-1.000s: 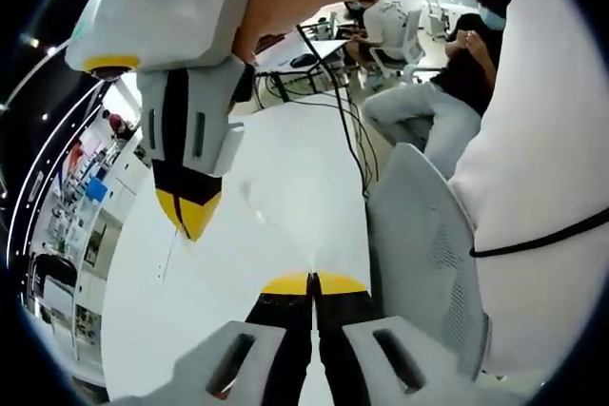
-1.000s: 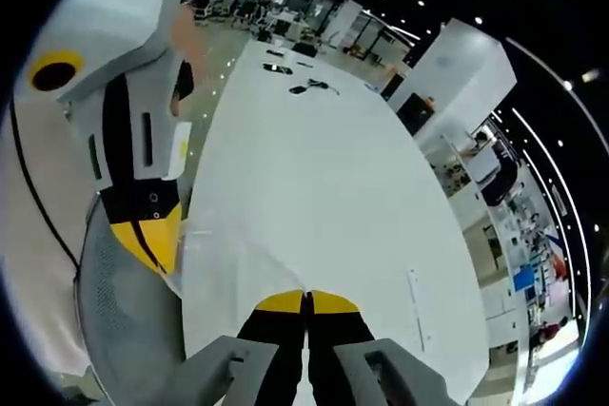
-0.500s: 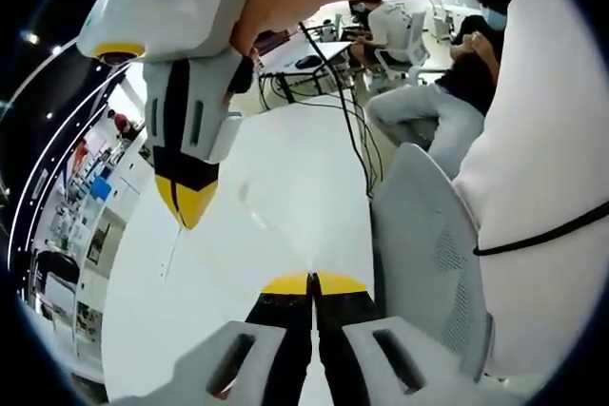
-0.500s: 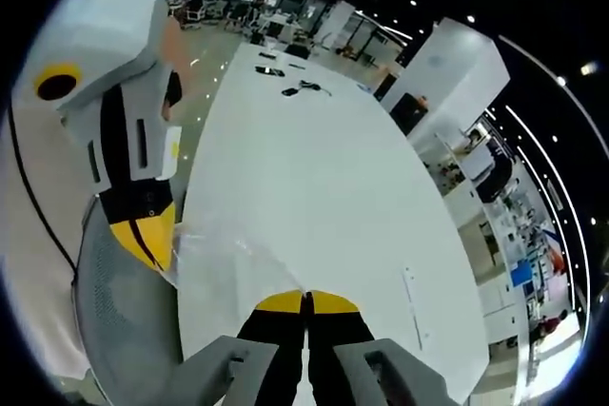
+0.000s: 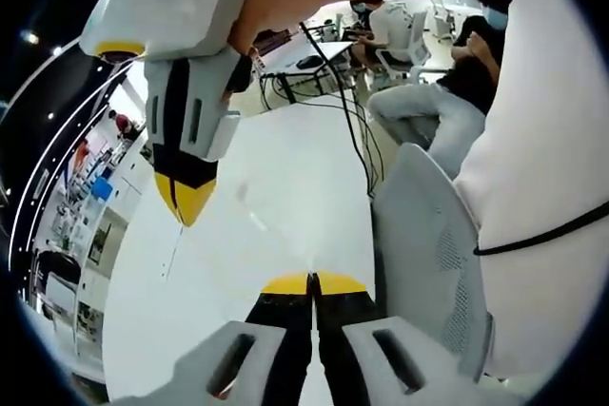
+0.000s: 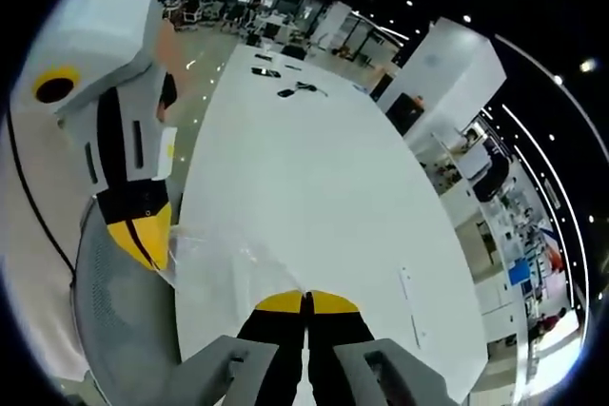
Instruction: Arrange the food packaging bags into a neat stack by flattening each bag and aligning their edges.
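A clear, nearly see-through plastic bag (image 6: 228, 259) hangs stretched between both grippers above the white table (image 6: 324, 168). In the right gripper view my right gripper (image 6: 306, 302) is shut on one edge of it, and the left gripper (image 6: 141, 238) pinches the other edge at the left. In the left gripper view my left gripper (image 5: 311, 283) is shut at the bottom with the faint bag (image 5: 252, 221) running up from it to the right gripper (image 5: 186, 208), held by a hand at the upper left. The bag's outline is hard to make out.
A grey mesh chair (image 5: 428, 244) stands close at the table's edge, beside the person's white shirt. Seated people (image 5: 447, 92), desks and cables (image 5: 343, 121) are behind. Small dark items (image 6: 285, 90) lie at the table's far end, and a thin strip (image 6: 409, 306) lies near its right edge.
Both grippers stay shut on the bag. The two hands have shifted only slightly, the right gripper sitting a little higher in the left gripper view.
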Demonstrator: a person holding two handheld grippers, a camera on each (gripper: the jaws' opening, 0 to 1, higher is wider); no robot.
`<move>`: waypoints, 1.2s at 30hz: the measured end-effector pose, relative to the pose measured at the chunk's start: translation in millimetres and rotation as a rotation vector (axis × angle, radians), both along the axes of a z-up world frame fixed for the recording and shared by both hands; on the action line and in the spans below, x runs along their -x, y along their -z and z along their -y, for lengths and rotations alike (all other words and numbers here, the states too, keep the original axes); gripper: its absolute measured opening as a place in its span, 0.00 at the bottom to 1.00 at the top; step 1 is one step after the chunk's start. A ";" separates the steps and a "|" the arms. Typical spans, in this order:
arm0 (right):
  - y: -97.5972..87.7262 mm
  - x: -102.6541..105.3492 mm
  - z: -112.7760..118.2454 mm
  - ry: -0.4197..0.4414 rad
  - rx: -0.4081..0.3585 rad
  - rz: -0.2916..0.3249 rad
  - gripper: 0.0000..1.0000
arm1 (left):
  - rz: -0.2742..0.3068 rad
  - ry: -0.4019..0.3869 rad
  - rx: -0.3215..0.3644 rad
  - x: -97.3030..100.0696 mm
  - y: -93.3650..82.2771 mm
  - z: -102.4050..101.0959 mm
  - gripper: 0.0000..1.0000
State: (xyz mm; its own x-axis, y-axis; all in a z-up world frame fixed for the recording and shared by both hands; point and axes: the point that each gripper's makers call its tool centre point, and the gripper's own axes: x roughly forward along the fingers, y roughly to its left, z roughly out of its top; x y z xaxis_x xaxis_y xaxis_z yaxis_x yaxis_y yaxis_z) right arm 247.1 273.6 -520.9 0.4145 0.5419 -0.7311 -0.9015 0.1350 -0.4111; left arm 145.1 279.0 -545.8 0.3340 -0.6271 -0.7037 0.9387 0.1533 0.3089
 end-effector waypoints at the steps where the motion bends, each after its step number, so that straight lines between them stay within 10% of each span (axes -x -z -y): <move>1: 0.3 0.3 0.0 -0.001 0.003 0.005 0.00 | -0.007 0.002 0.000 0.7 -0.3 0.4 0.00; 36: -5.1 0.5 -3.8 -0.042 0.029 0.068 0.00 | 0.063 -0.051 0.020 -18.8 -10.3 -4.7 0.00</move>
